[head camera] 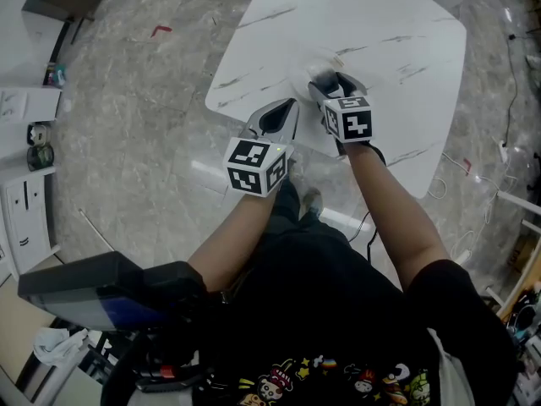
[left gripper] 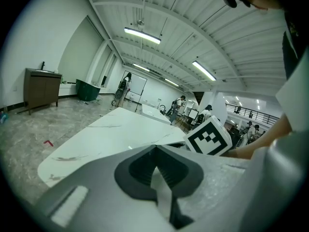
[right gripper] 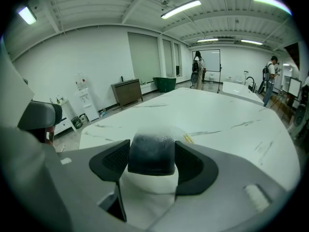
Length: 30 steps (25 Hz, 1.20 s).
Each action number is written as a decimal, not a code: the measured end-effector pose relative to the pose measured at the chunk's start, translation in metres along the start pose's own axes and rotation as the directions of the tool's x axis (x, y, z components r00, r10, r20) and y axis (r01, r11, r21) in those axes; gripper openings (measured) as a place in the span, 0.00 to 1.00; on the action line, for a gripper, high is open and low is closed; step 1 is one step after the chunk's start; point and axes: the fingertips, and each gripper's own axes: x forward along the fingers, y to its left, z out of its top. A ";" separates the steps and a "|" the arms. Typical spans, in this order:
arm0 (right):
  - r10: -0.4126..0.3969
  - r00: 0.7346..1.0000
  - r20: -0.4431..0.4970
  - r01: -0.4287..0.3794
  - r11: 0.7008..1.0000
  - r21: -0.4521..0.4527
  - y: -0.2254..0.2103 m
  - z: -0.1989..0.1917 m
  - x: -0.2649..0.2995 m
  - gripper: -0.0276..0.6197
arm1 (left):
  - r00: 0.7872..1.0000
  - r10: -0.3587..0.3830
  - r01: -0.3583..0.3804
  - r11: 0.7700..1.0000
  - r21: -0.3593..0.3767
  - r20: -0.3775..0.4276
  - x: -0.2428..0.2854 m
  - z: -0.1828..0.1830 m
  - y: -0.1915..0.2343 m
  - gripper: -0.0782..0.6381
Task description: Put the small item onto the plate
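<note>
Right gripper view gave the clearest reading: the right gripper (right gripper: 152,161) was clenched on the small item (right gripper: 150,153), a dark, rounded piece with a paler, speckled top, pinched at its two sides between the ribbed pads (right gripper: 115,161). Directly under it lay a smooth white rounded surface (right gripper: 149,190), which I took for the plate, though white against the white table (right gripper: 227,124) left its rim hard to trace. Whether the item touched it or hung just above could not be told. In the head view the same gripper reached over the near part of the table, its tips over a faint pale round shape. The item looked light and stiff, since the pads showed no dent in it. Its curved flanks seemed likely to slip if the squeeze were loosened at a tilt, so the mid-height hold across its widest part looked right, with the release best made low and level. The plate looked hard and possibly breakable, which argued for a gentle set-down. The left gripper (left gripper: 155,151) sat near the table's edge with its jaws brought together on nothing; only its own pale strip showed in the gap. By count there was one small item, one plate, one table and two grippers, each carrying one marker cube (head camera: 255,166). No second loose piece was visible on the tabletop.
</note>
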 end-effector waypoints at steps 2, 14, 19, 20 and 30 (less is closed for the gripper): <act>-0.007 1.000 -0.010 0.007 1.000 -0.006 -0.003 -0.004 0.009 0.53 | 1.000 0.003 -0.003 1.000 -0.006 -0.005 0.003 -0.005 0.006 0.11; -0.031 0.998 -0.063 0.028 0.999 -0.044 -0.008 -0.015 0.050 0.53 | 1.000 -0.007 0.006 0.999 -0.036 -0.024 0.015 -0.025 0.032 0.11; -0.037 0.996 -0.076 0.034 0.998 -0.049 -0.015 -0.028 0.070 0.53 | 1.000 -0.016 0.015 0.999 -0.037 -0.025 0.029 -0.038 0.042 0.11; -0.038 0.996 -0.077 0.034 0.998 -0.050 -0.016 -0.029 0.071 0.53 | 1.000 -0.018 0.017 0.999 -0.037 -0.025 0.029 -0.039 0.041 0.11; -0.049 0.995 -0.088 0.043 0.997 -0.070 -0.014 -0.028 0.073 0.53 | 0.998 -0.040 0.039 0.999 -0.029 -0.043 0.029 -0.045 0.033 0.11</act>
